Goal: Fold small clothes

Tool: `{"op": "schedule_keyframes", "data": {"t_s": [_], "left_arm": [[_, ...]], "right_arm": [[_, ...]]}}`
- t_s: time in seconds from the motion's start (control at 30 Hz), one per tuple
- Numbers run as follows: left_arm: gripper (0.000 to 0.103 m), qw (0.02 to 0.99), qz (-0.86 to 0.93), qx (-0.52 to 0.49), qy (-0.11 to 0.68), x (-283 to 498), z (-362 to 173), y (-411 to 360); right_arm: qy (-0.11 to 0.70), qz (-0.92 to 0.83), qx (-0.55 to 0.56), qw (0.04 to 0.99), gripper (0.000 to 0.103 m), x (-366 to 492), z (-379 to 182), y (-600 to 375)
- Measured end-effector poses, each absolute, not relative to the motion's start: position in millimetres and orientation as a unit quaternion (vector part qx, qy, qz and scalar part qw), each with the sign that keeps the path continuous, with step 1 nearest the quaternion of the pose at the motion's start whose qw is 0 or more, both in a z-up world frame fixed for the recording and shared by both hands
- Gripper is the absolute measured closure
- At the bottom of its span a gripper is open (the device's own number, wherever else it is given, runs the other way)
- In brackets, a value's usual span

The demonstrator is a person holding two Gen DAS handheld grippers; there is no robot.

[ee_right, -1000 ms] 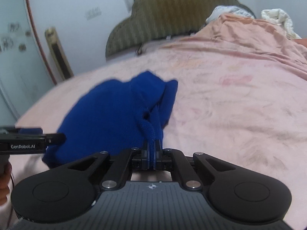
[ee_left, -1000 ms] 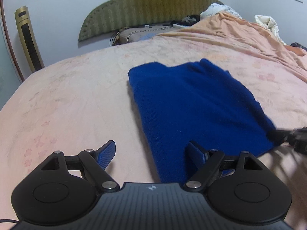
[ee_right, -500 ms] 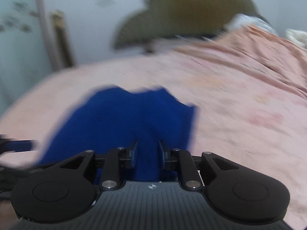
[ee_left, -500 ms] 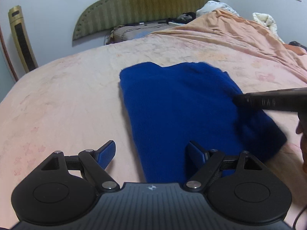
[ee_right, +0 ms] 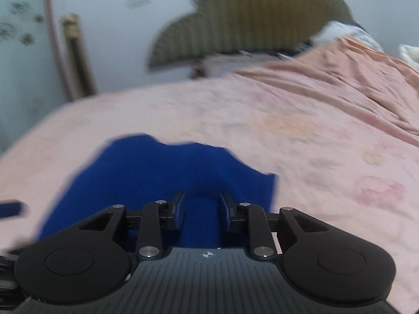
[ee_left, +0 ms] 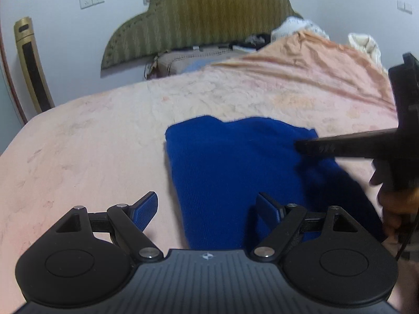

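One fold looks done: blue garment (ee_left: 235, 172) lies at bed (ee_left: 91, 136) centre, left gripper (ee_left: 207, 209) wide and empty, right gripper (ee_right: 201, 209) at three o'clock closing on nothing; next, regrip an edge

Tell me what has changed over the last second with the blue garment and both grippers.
The right hand-held gripper let go of the blue garment's edge after carrying it across; its jaws now stand apart, closing slightly, gripping nothing. The garment lies folded on the bed. The left hand-held gripper stayed open.
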State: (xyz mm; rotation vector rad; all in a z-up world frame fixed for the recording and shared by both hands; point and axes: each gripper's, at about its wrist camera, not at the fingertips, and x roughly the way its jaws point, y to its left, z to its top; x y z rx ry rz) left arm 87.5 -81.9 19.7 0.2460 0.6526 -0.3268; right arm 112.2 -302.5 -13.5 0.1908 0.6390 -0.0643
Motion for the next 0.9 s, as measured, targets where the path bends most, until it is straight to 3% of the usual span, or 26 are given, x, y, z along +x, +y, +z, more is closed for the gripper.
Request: {"op": "schedule_keyframes", "data": {"t_s": [0.27,0.37,0.47,0.63,0.77,0.9], "left_arm": [[0.021,0.913,-0.18,0.108,0.35,77.8,-5.7,-88.9],[0.021,0.912,-0.178,0.113,0.353,70.5,-10.8,-89.1],[0.02,0.915,-0.183,0.101,0.346,64.9,-7.5,-82.4],[0.02,0.922,-0.171,0.085,0.337,55.9,-20.8,-78.6],[0.01,0.932,-0.158,0.083,0.314,51.3,-27.4,-76.9],[0.008,0.936,-0.155,0.066,0.31,51.3,-33.1,-73.9]], "right_arm": [[0.293,-0.009,0.1,0.951,0.062,84.8,-10.9,-297.8],[0.316,-0.041,0.076,0.945,0.053,85.1,-21.7,-296.8],[0.294,-0.045,0.121,0.947,0.05,63.8,-13.2,-304.8],[0.261,-0.024,0.107,0.959,0.037,28.2,-13.3,-292.1],[0.294,-0.025,0.098,0.951,0.036,26.8,-33.0,-289.1],[0.285,-0.034,0.1,0.953,0.023,20.8,-41.6,-288.5]]}}
